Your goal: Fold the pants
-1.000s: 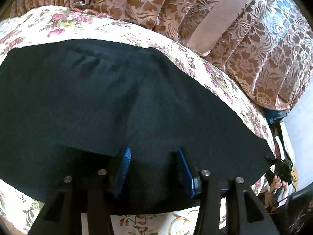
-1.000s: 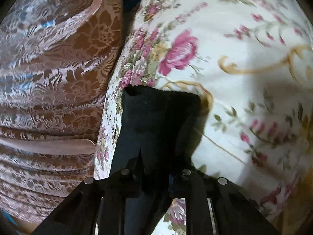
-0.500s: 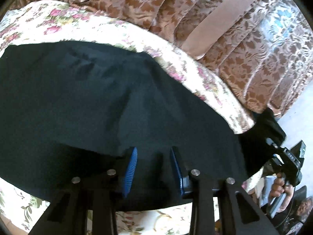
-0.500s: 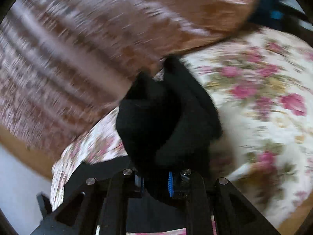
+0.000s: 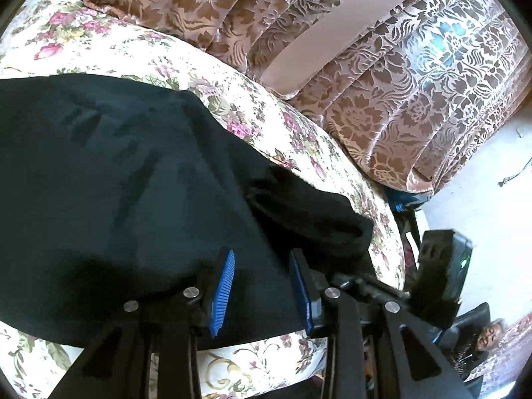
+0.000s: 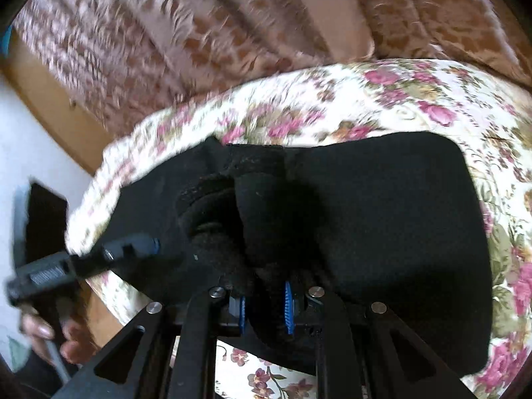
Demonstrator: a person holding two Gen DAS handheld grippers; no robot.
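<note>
Fingers of the right gripper (image 6: pixel 265 306) pinch bunched black pants (image 6: pixel 382 206); left gripper (image 5: pixel 262 294) fingers opening over them.

curtain (image 5: pixel 382 99) crowding bed (image 5: pixel 139 50) edge, floor (image 5: pixel 492 179) open

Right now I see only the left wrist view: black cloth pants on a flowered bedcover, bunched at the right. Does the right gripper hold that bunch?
Observer: Yes. In the right wrist view the right gripper is shut on a rolled bunch of the black cloth pants.
Operator: Does the bunch lie flat?
Observer: No, it stands up in thick folds above the flat part.
Operator: Is a hand near the cloth?
Observer: A person's hand shows at the lower left, off the flowered bedcover, around a grey handle.
</note>
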